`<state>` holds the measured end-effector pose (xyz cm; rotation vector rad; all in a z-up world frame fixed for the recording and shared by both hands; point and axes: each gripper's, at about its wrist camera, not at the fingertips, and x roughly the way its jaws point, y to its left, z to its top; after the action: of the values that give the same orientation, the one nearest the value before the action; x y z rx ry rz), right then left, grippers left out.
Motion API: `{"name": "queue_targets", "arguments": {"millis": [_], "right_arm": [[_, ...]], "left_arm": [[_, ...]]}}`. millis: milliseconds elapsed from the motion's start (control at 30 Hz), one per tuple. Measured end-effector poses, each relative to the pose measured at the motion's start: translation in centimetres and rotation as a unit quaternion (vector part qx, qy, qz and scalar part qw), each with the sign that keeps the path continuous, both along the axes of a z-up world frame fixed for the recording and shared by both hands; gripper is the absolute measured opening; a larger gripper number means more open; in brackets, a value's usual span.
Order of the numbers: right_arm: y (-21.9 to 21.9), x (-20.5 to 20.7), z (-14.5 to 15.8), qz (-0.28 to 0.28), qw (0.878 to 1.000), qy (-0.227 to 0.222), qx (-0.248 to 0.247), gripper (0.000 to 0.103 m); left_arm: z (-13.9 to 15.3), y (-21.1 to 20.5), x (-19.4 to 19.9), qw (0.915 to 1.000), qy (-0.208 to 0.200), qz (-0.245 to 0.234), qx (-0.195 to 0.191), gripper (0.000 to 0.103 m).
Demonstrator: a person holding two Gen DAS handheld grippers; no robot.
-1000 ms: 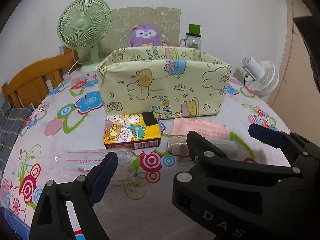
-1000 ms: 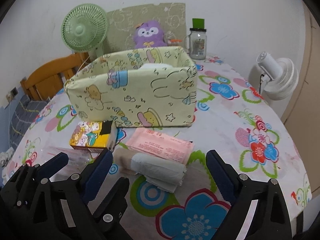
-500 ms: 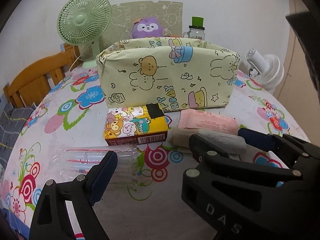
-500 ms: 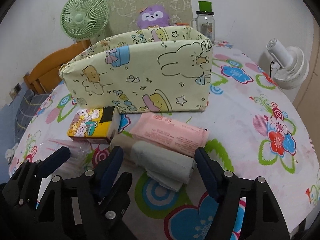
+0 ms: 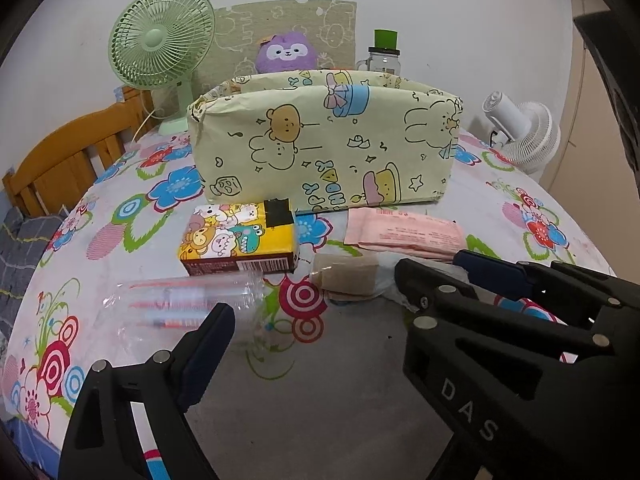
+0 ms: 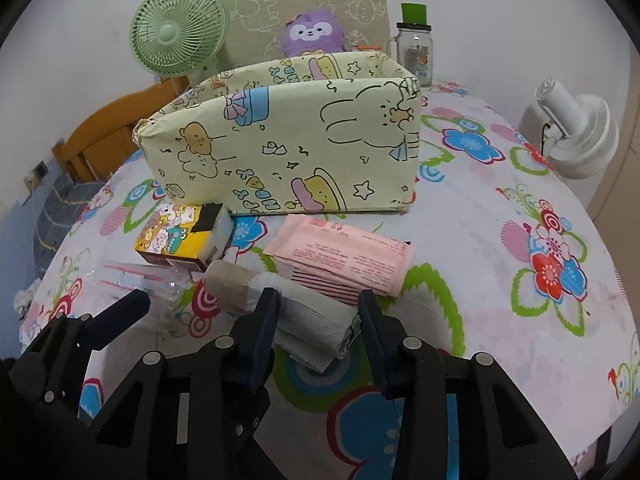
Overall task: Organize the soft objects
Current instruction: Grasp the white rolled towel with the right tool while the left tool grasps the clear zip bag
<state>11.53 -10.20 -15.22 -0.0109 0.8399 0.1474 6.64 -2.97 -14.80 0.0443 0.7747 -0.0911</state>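
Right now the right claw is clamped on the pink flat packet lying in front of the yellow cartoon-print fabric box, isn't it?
Not quite. The right claw is clamped on the grey rolled bundle, not the pink flat packet. That packet lies untouched just beyond the roll, in front of the yellow cartoon-print fabric box. The right wrist view shows both claw fingers pressing the roll's sides.

Two fans (image 5: 162, 54) (image 5: 524, 136), one fabric bin (image 5: 324, 140), one plush (image 5: 286, 54), one jar (image 5: 384, 54), four soft packs (image 6: 340, 258)

left gripper (image 5: 404, 316): black frame, navy pads, silver screws, "DAS" | right gripper (image 6: 318, 314): same build
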Motion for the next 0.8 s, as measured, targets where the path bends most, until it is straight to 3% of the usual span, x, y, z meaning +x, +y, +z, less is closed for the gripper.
{"name": "queue_targets", "arguments": {"millis": [333, 500, 800], "right_arm": [[0.6, -1.4, 2.0, 0.002, 1.0, -0.031, 0.0, 0.041], [1.2, -1.4, 2.8, 0.0, 0.999, -0.039, 0.008, 0.041], [3.2, -0.5, 3.6, 0.003, 0.999, -0.052, 0.008, 0.041]], "left_arm": [[1.8, 0.9, -1.1, 0.9995, -0.026, 0.017, 0.006, 0.092], [2.4, 2.0, -1.0, 0.999, -0.032, 0.029, 0.007, 0.102], [2.6, 4.8, 0.1, 0.9981, -0.026, 0.053, -0.015, 0.103]]}}
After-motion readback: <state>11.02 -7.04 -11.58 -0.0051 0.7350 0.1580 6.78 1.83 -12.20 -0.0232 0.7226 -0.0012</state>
